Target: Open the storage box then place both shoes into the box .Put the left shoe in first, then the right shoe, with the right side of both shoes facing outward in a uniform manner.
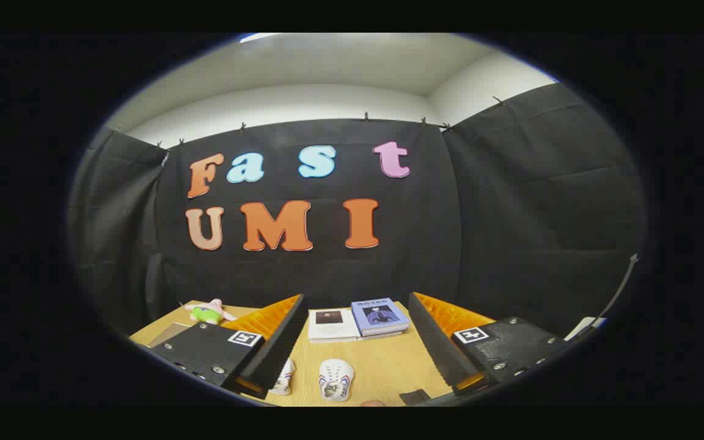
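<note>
The gripper (357,342) was held above the counter (382,366) with its fingers (272,348) spread wide and nothing between them. Nearest, low in the gap between the fingers, lay two small white shoes: one shoe (336,379) roughly midway between them, the other shoe (283,377) partly hidden behind the left finger. Which was the left shoe could not be told at this size. A dark flat object (414,396) lay just inside the right finger; whether it belonged to the storage box could not be told. Beyond the shoes, between the fingertips, two books lay side by side and touching, a white book (332,324) and a blue book (380,316). Further left, beyond the left finger, a plush toy (208,313) rested near the counter's far edge. In the inspector's judgement the opening of the box was the step in hand and not yet begun. To do it well, the gripper should be tilted down until the box and its lid were plainly ahead of the fingers, the fingers kept wide, and the lid edge approached squarely, clear of the shoes.
</note>
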A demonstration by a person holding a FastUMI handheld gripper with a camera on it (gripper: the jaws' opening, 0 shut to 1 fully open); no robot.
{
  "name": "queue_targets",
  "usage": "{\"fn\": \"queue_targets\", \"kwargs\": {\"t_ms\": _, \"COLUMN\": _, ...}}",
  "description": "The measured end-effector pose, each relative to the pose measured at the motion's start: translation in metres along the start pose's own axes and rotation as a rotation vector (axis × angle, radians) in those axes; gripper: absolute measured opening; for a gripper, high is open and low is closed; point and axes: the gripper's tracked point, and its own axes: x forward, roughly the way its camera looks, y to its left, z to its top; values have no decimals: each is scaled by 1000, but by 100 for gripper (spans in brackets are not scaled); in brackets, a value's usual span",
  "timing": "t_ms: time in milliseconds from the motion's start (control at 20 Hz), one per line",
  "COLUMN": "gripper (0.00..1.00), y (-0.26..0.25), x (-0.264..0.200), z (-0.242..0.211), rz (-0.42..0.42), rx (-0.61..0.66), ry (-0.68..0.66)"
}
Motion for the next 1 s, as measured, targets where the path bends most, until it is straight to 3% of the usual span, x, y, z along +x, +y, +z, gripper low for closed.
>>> {"fn": "queue_targets", "kwargs": {"t_ms": 1000, "gripper": 98, "y": -3, "x": 2, "z": -11, "rz": 10, "rx": 7, "ry": 15}}
